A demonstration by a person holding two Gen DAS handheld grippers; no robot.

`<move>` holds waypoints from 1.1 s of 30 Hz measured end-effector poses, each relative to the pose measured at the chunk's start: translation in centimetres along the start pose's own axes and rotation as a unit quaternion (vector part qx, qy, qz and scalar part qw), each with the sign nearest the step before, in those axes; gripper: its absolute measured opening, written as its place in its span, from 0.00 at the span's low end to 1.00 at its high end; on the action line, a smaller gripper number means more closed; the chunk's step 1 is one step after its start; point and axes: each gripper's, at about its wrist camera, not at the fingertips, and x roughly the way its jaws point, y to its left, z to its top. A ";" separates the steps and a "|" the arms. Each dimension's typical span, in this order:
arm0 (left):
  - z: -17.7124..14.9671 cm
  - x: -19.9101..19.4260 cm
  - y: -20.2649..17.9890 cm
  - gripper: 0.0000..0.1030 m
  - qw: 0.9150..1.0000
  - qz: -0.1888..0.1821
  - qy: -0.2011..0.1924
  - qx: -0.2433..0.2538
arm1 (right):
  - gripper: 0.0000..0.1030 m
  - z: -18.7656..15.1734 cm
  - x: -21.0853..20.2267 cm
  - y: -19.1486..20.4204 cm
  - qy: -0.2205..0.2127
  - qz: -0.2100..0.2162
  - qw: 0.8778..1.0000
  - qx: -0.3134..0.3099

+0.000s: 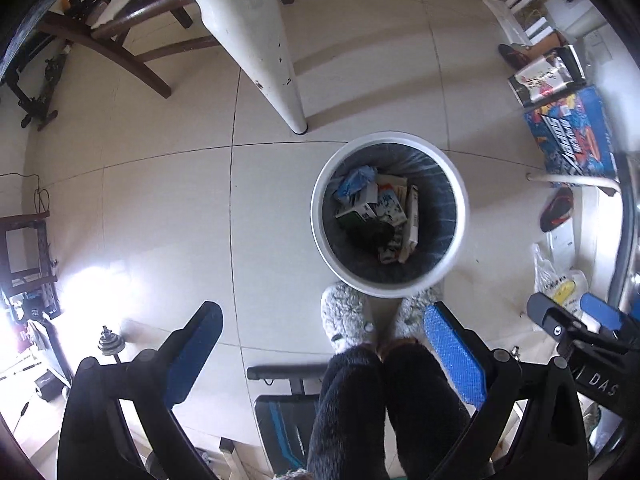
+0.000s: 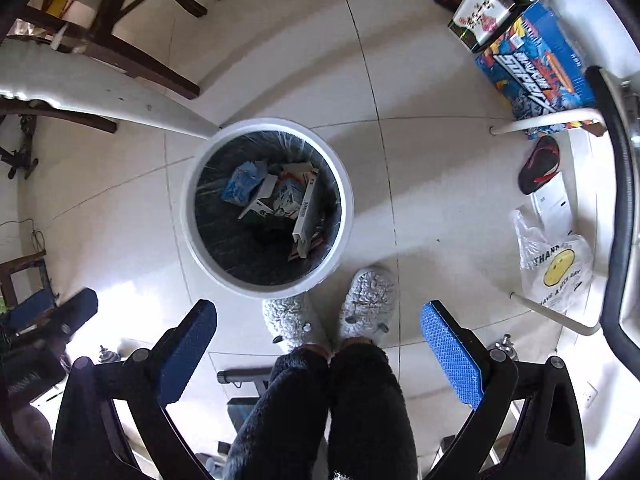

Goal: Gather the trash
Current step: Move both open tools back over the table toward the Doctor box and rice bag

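A round white trash bin (image 1: pixel 460 216) with a dark liner stands on the tiled floor; it also shows in the right wrist view (image 2: pixel 188 216). Inside lie cartons (image 1: pixel 384 204), a blue crumpled wrapper (image 1: pixel 356 180) and flat boxes (image 2: pixel 306 208). My left gripper (image 1: pixel 324 328) is open and empty, held high above the floor just short of the bin. My right gripper (image 2: pixel 318 324) is open and empty, beside the left one, with the bin ahead to its left. The right gripper's fingers (image 1: pixel 548 316) show at the right edge of the left wrist view.
The person's legs and grey slippers (image 2: pixel 368 300) stand right by the bin. A white table leg (image 1: pixel 260 40) and a wooden chair (image 1: pixel 120 44) are behind it. Colourful boxes (image 2: pixel 532 68), a shoe (image 2: pixel 538 164) and a plastic bag (image 2: pixel 556 268) lie to the right. A dumbbell (image 1: pixel 106 344) lies at left.
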 end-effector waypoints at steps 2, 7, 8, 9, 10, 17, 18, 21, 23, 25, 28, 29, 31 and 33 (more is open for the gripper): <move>-0.6 -1.9 0.0 1.00 1.000 0.000 0.001 0.003 | 1.00 -0.5 -2.1 0.0 -0.004 0.000 1.000 0.000; -2.2 -7.2 0.0 1.00 1.000 0.003 -0.006 0.011 | 1.00 -2.1 -8.3 0.4 -0.014 0.001 1.000 0.001; -2.5 -8.2 0.0 1.00 1.000 0.003 -0.007 0.011 | 1.00 -2.4 -9.3 0.4 -0.016 0.001 1.000 0.001; -2.8 -9.2 0.1 1.00 1.000 0.000 -0.009 0.011 | 1.00 -2.8 -10.6 0.6 -0.017 0.002 1.000 0.001; -3.2 -10.5 0.2 1.00 1.000 -0.001 -0.009 0.010 | 1.00 -3.2 -11.9 0.7 -0.018 0.004 1.000 0.001; -5.2 -16.9 0.9 1.00 1.000 0.007 -0.019 0.015 | 1.00 -5.9 -21.1 1.7 -0.026 0.006 1.000 0.003; -5.5 -17.7 1.0 1.00 1.000 0.005 -0.021 0.015 | 1.00 -6.2 -22.1 1.9 -0.026 0.006 1.000 0.002; -5.9 -19.9 1.4 1.00 0.999 -0.001 -0.032 0.015 | 1.00 -7.3 -25.2 2.3 -0.029 0.007 1.000 0.000; -5.9 -21.5 1.5 1.00 0.999 -0.003 -0.042 0.018 | 1.00 -7.8 -27.0 2.6 -0.033 0.010 0.999 0.000; -5.5 -23.4 1.6 1.00 0.998 -0.005 -0.059 0.019 | 1.00 -8.1 -28.9 3.0 -0.038 0.019 0.999 0.005; -4.3 -26.1 1.1 1.00 0.996 -0.006 -0.087 0.024 | 1.00 -7.9 -31.7 3.0 -0.054 0.039 0.998 0.014; -3.7 -27.0 0.8 1.00 0.995 -0.007 -0.099 0.027 | 1.00 -7.5 -33.2 2.9 -0.066 0.047 0.997 0.019; -1.7 -29.5 -0.3 1.00 0.991 -0.008 -0.127 0.038 | 1.00 -6.5 -35.5 2.6 -0.085 0.060 0.994 0.030; 0.3 -31.6 -1.2 1.00 0.987 -0.002 -0.155 0.052 | 1.00 -5.0 -37.9 1.9 -0.105 0.074 0.991 0.043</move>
